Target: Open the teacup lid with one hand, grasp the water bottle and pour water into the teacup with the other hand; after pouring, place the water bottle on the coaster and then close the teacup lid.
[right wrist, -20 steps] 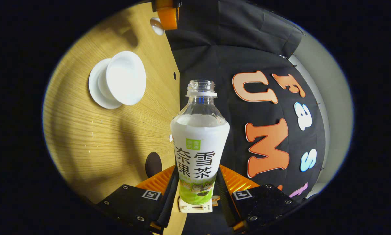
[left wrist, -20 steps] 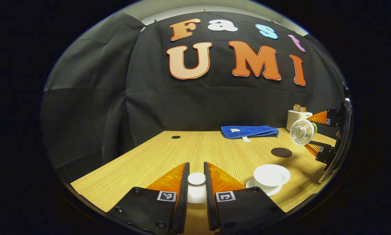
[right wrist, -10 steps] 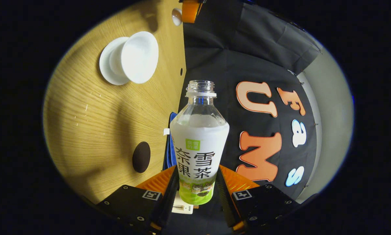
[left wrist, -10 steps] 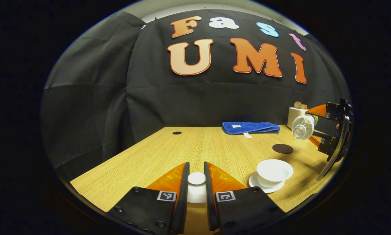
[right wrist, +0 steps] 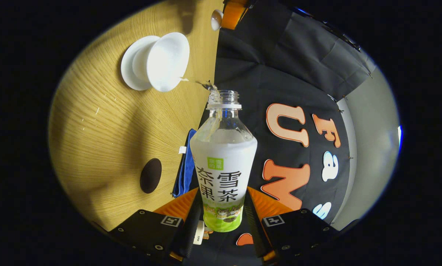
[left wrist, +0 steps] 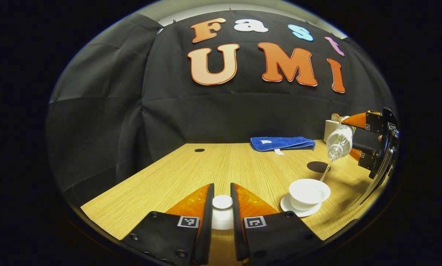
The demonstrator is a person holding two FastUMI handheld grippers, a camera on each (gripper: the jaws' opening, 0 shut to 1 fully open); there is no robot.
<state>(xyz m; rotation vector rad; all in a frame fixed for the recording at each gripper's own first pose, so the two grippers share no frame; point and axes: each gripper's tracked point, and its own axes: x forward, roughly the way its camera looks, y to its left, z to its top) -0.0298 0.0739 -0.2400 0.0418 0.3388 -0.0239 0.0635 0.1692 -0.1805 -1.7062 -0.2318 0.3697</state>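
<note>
1. The right gripper (right wrist: 221,218) has its fingers closed on the lower body of the water bottle (right wrist: 223,166), tipped mouth-down over the teacup (left wrist: 309,191). A thin stream leaves the mouth and meets the cup at its near rim, so a small drift could send water onto the tabletop (left wrist: 221,170).
2. Tilting further risks a surge that overshoots or overfills the shallow cup on its saucer (left wrist: 287,206).
3. The left gripper (left wrist: 222,207) pinches the teacup lid (left wrist: 222,202) by its knob, held well left of the cup; a loosened pinch would drop it.
4. The coaster (left wrist: 318,166) lies just behind the cup, so swinging the bottle there could clip the rim.
</note>
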